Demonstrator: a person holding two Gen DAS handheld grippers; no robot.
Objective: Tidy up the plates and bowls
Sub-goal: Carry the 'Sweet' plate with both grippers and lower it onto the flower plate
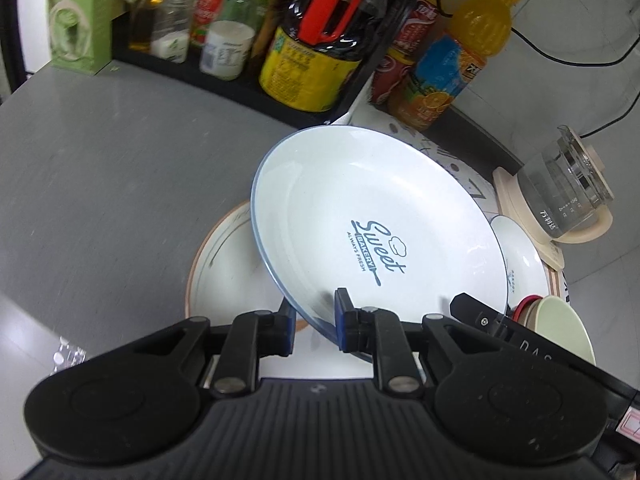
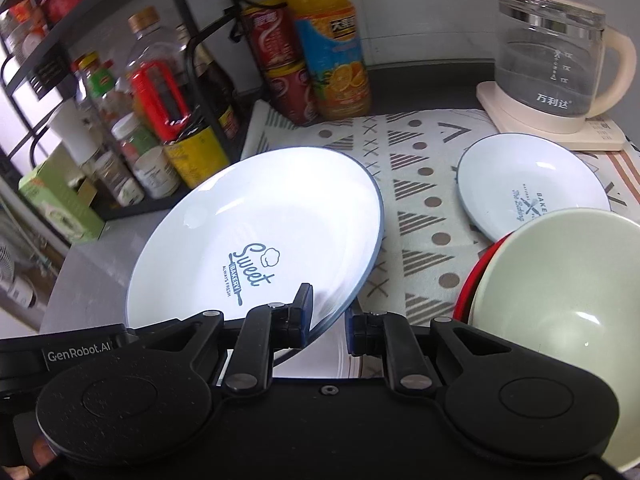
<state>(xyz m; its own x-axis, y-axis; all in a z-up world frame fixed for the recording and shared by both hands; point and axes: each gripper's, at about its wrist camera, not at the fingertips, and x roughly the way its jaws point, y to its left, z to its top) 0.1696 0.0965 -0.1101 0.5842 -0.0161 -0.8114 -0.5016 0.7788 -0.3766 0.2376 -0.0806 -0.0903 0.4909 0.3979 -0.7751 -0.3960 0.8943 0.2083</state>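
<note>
Left gripper (image 1: 316,320) and right gripper (image 2: 329,322) both pinching tilted Sweet Bakery plate (image 1: 360,216), plate beneath (image 1: 224,264) half hidden

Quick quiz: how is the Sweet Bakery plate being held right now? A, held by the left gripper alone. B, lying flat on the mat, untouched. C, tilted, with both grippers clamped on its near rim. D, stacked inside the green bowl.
C: the plate is tilted, and both the left gripper and the right gripper have their jaws closed on its near rim.
</note>
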